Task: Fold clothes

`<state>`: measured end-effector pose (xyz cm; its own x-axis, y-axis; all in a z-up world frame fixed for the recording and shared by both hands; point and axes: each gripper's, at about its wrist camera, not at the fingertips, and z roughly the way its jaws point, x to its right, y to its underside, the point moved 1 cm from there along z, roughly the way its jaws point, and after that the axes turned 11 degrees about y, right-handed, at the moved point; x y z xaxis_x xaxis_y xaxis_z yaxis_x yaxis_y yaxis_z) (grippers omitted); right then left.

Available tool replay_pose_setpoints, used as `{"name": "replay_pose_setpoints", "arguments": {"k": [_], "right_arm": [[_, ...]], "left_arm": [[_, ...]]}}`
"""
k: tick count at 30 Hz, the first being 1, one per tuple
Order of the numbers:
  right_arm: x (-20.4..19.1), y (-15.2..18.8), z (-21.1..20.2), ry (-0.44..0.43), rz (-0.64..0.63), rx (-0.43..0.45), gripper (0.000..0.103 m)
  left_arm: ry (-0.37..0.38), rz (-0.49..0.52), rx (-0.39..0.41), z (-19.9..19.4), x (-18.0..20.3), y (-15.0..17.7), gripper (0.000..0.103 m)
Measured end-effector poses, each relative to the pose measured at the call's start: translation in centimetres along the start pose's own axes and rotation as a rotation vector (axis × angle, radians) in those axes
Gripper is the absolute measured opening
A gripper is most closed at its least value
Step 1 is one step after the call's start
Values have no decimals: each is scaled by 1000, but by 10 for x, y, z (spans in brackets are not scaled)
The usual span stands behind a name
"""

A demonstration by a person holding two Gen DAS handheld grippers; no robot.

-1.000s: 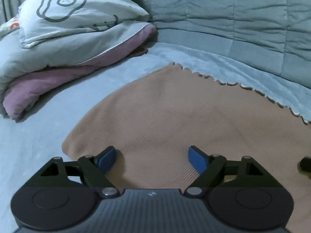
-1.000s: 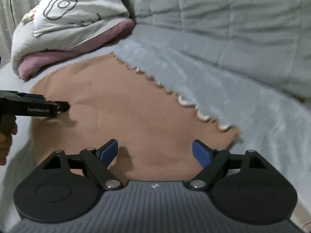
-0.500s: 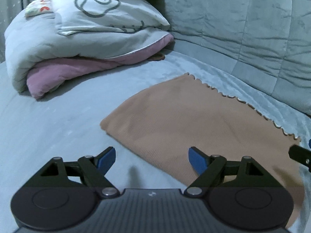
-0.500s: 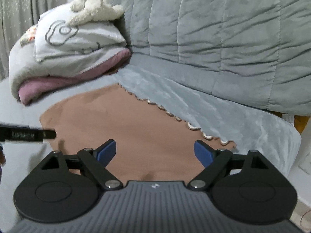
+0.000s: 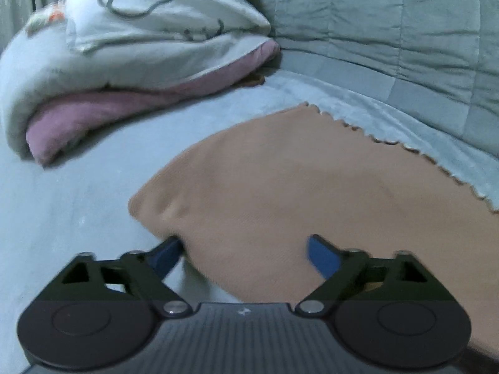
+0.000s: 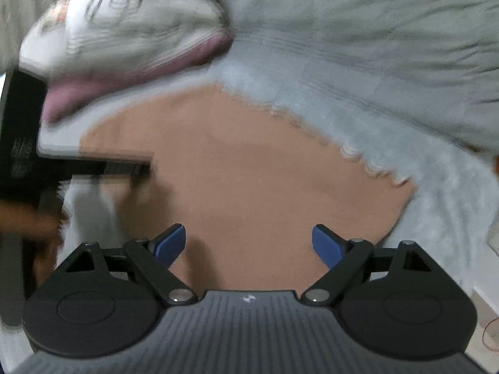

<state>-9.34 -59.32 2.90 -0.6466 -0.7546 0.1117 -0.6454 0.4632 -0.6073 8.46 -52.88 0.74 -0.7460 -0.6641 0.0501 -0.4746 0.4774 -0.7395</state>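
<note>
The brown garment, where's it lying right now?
The brown garment lies flat on the grey couch seat in both views, right of the folded blanket pile, its scalloped edge toward the backrest.

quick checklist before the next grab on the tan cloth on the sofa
1. Left gripper empty: ok, jaws opening, not pressing the tan cloth that lies between them.
2. Right gripper empty: ok, jaws opening above the cloth.
3. Cloth lies flat on the grey sofa cover: mostly ok, slight ridge at its near left corner.
4. Scalloped edge straight: ok.
5. Folded bedding pile apart from the cloth: ok.
6. Layers underneath aligned: cannot tell.
</note>
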Motion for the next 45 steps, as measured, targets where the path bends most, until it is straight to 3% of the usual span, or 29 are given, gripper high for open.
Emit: {"name": "replay_pose_setpoints", "arguments": {"k": [4, 7, 12, 16, 18, 20, 22, 25, 28, 31, 37, 39, 45], "right_arm": [[5, 8, 6, -51, -20, -6, 97], [7, 14, 9, -88, -42, -9, 103], [2, 14, 5, -76, -80, -21, 103], [0, 3, -17, -38, -97, 76, 103], [-5, 1, -43, -15, -94, 204, 103], [-15, 0, -54, -51, -93, 246, 103], [-29, 0, -58, -115, -111, 232, 103], [-41, 1, -55, -144, -134, 177, 103], [-44, 0, -71, -110, -88, 233, 103], [-60, 2, -85, -141, -66, 258, 103], [-150, 22, -119, -332, -255, 284, 103], [-190, 37, -137, -439, -332, 290, 103], [-278, 91, -170, -607, -480, 272, 103]], "left_arm": [[75, -80, -9, 8, -20, 4, 103], [79, -46, -9, 9, -20, 5, 103], [75, -49, 4, 5, -20, 5, 103], [51, -45, 55, -28, -24, 1, 102], [62, -49, 102, -53, -34, 3, 102], [55, -83, 126, -77, -48, 9, 102], [12, -109, 129, -105, -69, 20, 102], [-86, -87, 142, -149, -93, 42, 102], [-153, -85, 159, -198, -115, 70, 102], [-225, -122, 164, -251, -141, 108, 102], [-346, -220, 165, -341, -182, 184, 102], [-371, -247, 165, -368, -192, 204, 102], [-466, -270, 171, -433, -219, 251, 102]]}}
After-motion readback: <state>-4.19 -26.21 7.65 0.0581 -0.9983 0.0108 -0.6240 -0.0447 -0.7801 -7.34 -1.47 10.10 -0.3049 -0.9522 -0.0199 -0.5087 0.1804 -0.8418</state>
